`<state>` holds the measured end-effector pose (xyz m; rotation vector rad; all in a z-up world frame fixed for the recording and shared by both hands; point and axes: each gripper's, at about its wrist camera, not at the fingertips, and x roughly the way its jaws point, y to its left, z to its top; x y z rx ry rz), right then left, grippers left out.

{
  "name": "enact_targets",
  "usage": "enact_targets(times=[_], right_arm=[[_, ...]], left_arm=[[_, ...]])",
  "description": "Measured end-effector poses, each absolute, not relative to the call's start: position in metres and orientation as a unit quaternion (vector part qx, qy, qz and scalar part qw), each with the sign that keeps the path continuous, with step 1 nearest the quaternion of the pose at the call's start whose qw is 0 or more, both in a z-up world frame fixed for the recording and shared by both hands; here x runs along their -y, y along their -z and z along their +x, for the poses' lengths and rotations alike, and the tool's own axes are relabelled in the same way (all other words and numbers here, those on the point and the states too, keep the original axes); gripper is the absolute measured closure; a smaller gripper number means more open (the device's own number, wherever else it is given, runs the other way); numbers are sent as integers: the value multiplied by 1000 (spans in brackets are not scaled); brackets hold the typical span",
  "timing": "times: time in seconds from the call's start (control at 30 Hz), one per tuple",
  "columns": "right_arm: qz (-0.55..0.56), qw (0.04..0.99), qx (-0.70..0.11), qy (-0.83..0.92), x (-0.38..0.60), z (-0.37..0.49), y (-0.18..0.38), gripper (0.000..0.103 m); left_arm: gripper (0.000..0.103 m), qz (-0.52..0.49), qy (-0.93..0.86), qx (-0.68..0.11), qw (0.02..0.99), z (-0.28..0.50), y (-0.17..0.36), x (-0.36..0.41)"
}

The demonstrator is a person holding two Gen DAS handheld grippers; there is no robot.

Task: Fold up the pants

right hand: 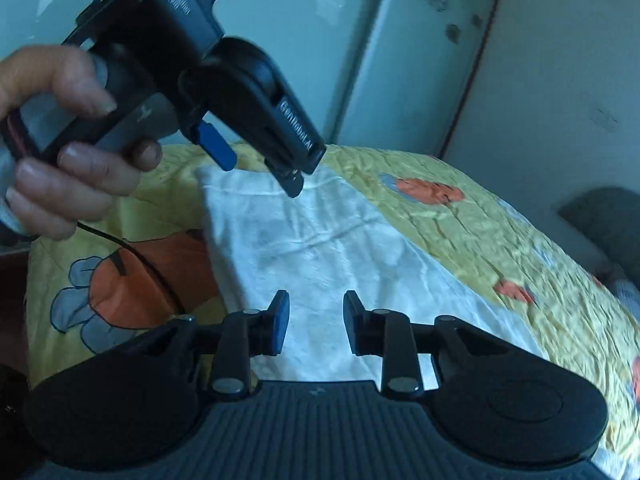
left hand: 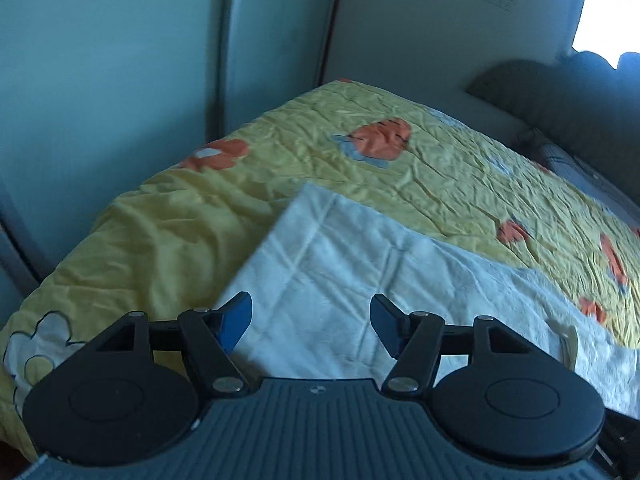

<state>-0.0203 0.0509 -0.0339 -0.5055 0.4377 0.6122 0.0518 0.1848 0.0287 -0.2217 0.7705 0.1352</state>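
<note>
Both grippers, left gripper and right gripper, hang open and empty over the white pants, which lie flat on the bed, probably so the fold sits undisturbed

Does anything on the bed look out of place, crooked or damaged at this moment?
Nothing looks damaged. The white quilted pants lie flat but at a slant across the wrinkled yellow bedspread with orange flowers. Both the left gripper and the right gripper hang open above the cloth, holding nothing.

"DAS" on the left gripper body, "GenRobot.AI" along its arm, "L" on its handle
</note>
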Motion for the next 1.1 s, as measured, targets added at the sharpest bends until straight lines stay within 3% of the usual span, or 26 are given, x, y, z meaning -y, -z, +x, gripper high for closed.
enact_targets(times=[0.13,0.2,0.27,0.4,0.5,0.57,0.6,0.7,0.87,0.93,1.07,1.1], right_arm=[[-299,876,-207,-316,-82,-23,48,73],[-318,865,-221,-321,-90,-23,56,68],[-351,858,-212,-311,-97,-28,65,56],[-428,851,-169,-253,-108,-38,83,52],[-473,839,-133,-234,-118,-41,95,56],[-473,835,-134,-247,-120,-38,101,82],[-474,836,-125,-246,-120,-39,101,82],[-412,862,-138,-261,-107,-34,82,88],[-125,871,-245,-406,-43,6,16,88],[-49,876,-242,-413,-22,20,1,87],[-113,905,-267,-311,-32,51,13,86],[-121,903,-282,-301,-35,60,22,86]], left_arm=[[35,-153,-61,-401,901,42,-23,-216],[35,-172,-51,-414,893,40,-18,-224],[35,-196,-33,-422,884,39,-10,-230],[35,-259,8,-449,855,45,13,-235],[34,-338,49,-466,816,50,33,-242],[29,-388,70,-467,792,53,45,-247],[27,-411,76,-465,780,54,50,-250],[24,-445,85,-453,768,58,57,-252],[26,-432,89,-438,783,81,49,-246],[26,-431,93,-439,783,95,49,-245],[31,-407,76,-437,799,106,47,-239],[37,-395,68,-432,808,107,46,-237]])
